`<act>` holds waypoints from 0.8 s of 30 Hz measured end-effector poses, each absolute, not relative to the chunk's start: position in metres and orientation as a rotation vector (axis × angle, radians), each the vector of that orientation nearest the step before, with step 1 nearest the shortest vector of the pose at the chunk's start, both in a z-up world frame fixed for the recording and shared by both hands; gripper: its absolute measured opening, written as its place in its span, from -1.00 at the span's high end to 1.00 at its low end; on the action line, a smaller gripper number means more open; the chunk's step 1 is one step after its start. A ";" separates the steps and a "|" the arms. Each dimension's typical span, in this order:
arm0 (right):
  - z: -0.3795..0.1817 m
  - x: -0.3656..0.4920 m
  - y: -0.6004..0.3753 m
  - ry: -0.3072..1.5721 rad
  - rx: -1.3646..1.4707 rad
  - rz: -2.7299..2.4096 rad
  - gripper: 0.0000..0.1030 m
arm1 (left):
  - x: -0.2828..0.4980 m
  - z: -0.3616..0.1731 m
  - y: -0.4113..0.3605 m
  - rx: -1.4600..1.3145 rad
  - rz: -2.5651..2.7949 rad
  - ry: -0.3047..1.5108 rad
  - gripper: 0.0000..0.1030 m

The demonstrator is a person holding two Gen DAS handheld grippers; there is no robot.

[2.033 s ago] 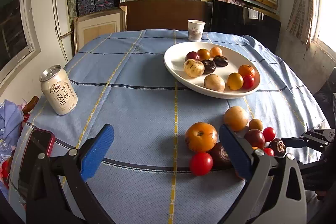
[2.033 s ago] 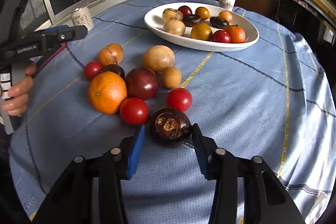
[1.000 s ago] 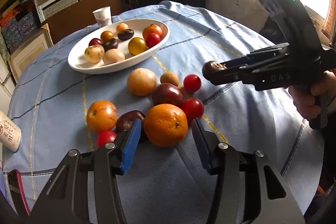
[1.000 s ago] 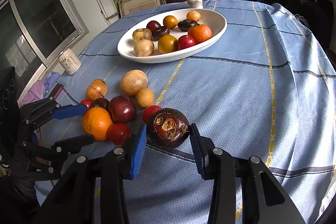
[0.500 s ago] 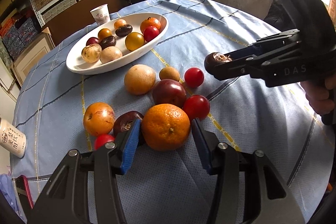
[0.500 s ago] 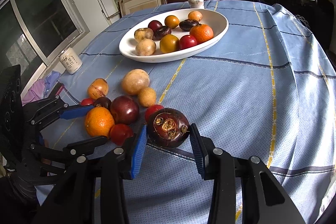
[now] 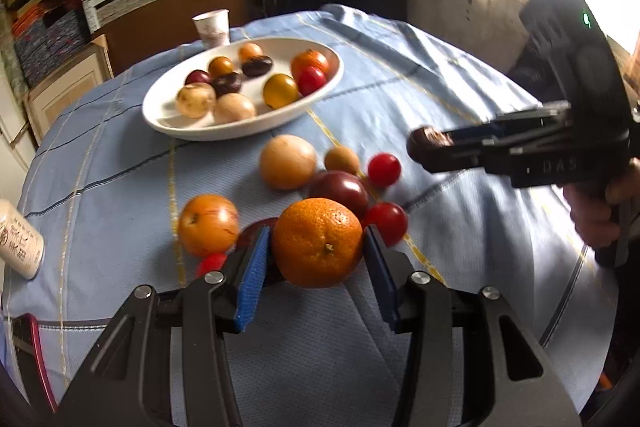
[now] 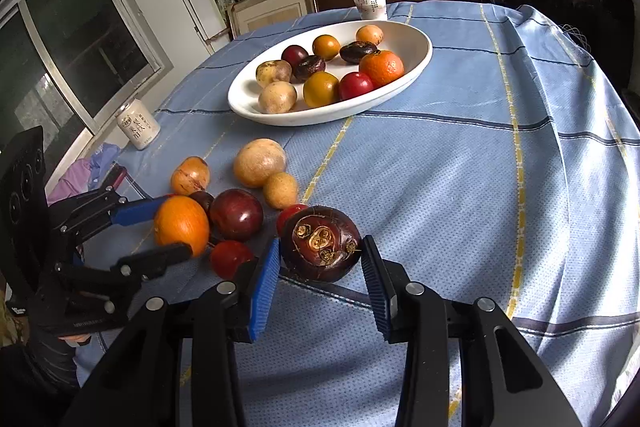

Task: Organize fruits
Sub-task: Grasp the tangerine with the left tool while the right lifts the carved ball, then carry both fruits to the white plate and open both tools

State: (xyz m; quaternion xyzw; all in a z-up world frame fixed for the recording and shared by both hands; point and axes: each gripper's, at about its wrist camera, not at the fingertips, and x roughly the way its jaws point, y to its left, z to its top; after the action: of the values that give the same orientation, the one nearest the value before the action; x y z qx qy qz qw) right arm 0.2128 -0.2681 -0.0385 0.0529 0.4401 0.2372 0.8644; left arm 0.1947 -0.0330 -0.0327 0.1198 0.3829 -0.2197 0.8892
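A mandarin orange sits between the blue pads of my left gripper, which is shut on it; both pads press its sides. My right gripper is shut on a dark brown-purple fruit and holds it just above the blue cloth. The left wrist view shows that right gripper from the side, with a person's hand on its grip. Loose fruits lie between the two grippers: a tan round fruit, a dark red plum and red tomatoes. The white oval plate farther back holds several fruits.
A drink can stands near the table's left edge, and a paper cup stands behind the plate. A red phone lies at the near left corner. Shelves and boxes line the wall behind the table.
My left gripper swung over to the loose fruits, slid around the mandarin orange and its pads closed in on it. The right gripper lifted the dark fruit, then held still.
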 end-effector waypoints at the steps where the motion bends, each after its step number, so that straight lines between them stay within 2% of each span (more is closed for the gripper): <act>1: -0.038 0.213 -0.268 0.919 0.110 0.500 0.19 | 0.195 -0.031 -0.031 0.235 -0.451 0.790 0.09; 10: -0.018 0.213 -0.261 0.815 0.130 0.517 0.19 | 0.209 0.002 0.003 0.022 -0.425 0.755 0.10; 16: 0.012 0.258 -0.250 0.723 0.154 0.446 0.19 | 0.276 0.030 0.007 0.023 -0.341 0.739 0.10; 24: 0.002 0.328 -0.231 0.754 0.168 0.402 0.19 | 0.358 0.019 0.005 0.021 -0.250 0.791 0.10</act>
State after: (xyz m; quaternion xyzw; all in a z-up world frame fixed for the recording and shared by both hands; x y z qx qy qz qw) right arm 0.3280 -0.2312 0.0016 0.0815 0.3651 0.1946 0.9067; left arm 0.3577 0.0047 0.0190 0.0100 0.3841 -0.1214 0.9152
